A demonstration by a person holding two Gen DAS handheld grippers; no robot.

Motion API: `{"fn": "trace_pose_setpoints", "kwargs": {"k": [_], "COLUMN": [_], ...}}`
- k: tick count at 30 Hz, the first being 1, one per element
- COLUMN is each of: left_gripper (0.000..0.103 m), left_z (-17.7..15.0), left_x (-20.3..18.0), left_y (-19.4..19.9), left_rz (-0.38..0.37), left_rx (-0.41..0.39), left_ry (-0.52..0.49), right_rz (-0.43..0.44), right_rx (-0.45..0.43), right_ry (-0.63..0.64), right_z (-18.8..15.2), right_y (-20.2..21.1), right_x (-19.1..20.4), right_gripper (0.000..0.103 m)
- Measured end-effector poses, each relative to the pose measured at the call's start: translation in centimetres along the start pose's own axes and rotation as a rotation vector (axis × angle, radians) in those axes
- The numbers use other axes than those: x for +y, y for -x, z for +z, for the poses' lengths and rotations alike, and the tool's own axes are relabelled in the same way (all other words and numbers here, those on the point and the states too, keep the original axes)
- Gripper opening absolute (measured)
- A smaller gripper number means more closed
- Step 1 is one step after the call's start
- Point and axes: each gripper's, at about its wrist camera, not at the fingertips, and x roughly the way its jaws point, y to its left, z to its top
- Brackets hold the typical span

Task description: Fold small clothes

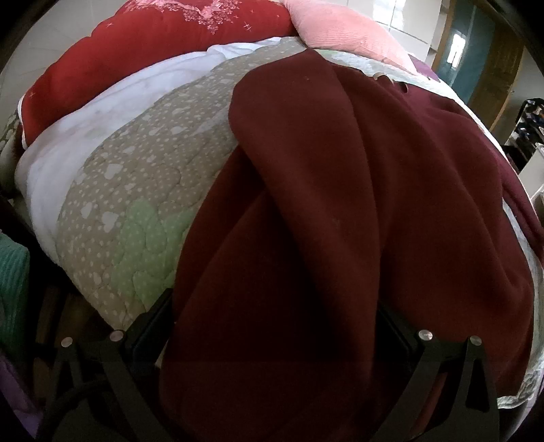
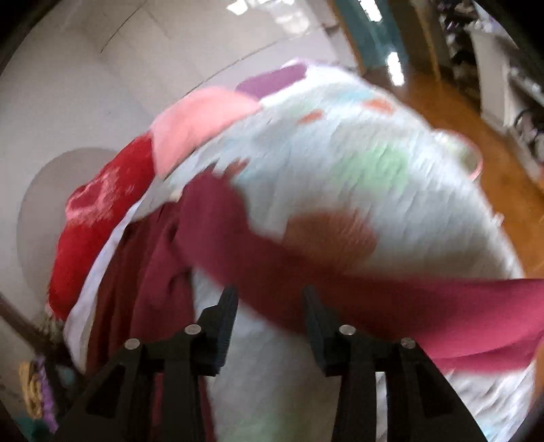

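Left wrist view is showing a maroon garment (image 1: 340, 210) lying across a quilted bedspread (image 1: 142, 217) on the bed, filling the frame from twelve o'clock down to six o'clock. Its near edge is draping over the left claw (image 1: 275, 326), hiding the fingertips, so I cannot tell whether that claw is parted or pinching the cloth. A red quilt (image 1: 136, 54) and a pink pillow (image 1: 340, 30) are sitting at eleven and one o'clock.

Right wrist view is blurring heavily. The right claw (image 2: 270, 306) is standing open with nothing between its fingers, and a band of the same garment (image 2: 374, 299) is stretching across from nine o'clock to three o'clock just beyond the tips.

The fabric is looking like soft fleece or knit: light, limp, thick enough to hold rounded folds, not slippery or fragile. It is likely sagging wherever unsupported, so taking hold at an edge or corner, one claw at each end, seems best, pinching a single layer.
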Motion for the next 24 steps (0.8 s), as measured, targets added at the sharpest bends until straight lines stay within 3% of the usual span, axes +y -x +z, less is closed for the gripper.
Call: {"fn": "trace_pose_setpoints", "kwargs": {"k": [3,6,8,10,11,15,20,21,24], "left_gripper": [0.103,0.103,0.103,0.103,0.103,0.103,0.103,0.103,0.103], "left_z": [0.0,-0.1,-0.2,-0.2,-0.2,0.0,0.0,0.0,0.4], "left_x": [0.0,0.1,0.2,0.2,0.2,0.2,0.1,0.1,0.4], "left_y": [0.0,0.1,0.1,0.0,0.1,0.1,0.1,0.1,0.3], "left_rz": [0.001,-0.004,-0.004,-0.001,-0.001,-0.006,0.001,0.0,-0.026], "left_rx": [0.0,-0.001,-0.001,0.0,0.002,0.015,0.012,0.014,0.045], "left_ry": [-0.001,-0.003,-0.002,-0.001,-0.001,0.001,0.003,0.002,-0.011], "right_rz": [-0.049,-0.073,-0.103,-0.067,-0.052,-0.161,-0.451,-0.512,-0.528], "right_rx": [0.018,0.137,0.139,0.159,0.168,0.108,-0.058,-0.057,0.017], "right_ry": [0.045,0.093,0.162,0.22,0.226,0.282,0.278,0.286,0.262], "right_z": [2.2,2.5,1.9,1.3,1.0,2.2,7.8,8.8,9.0], "right_y": [-2.4,-6.4,-6.8,-6.6,-6.4,-5.3,-5.4,-6.6,-8.3], "right_x": [-0.5,-0.7,-0.1,1.1,1.4,2.0,1.0,0.9,0.8], "right_gripper": [0.067,0.068,0.065,0.032,0.007,0.006,0.01,0.02,0.027]}}
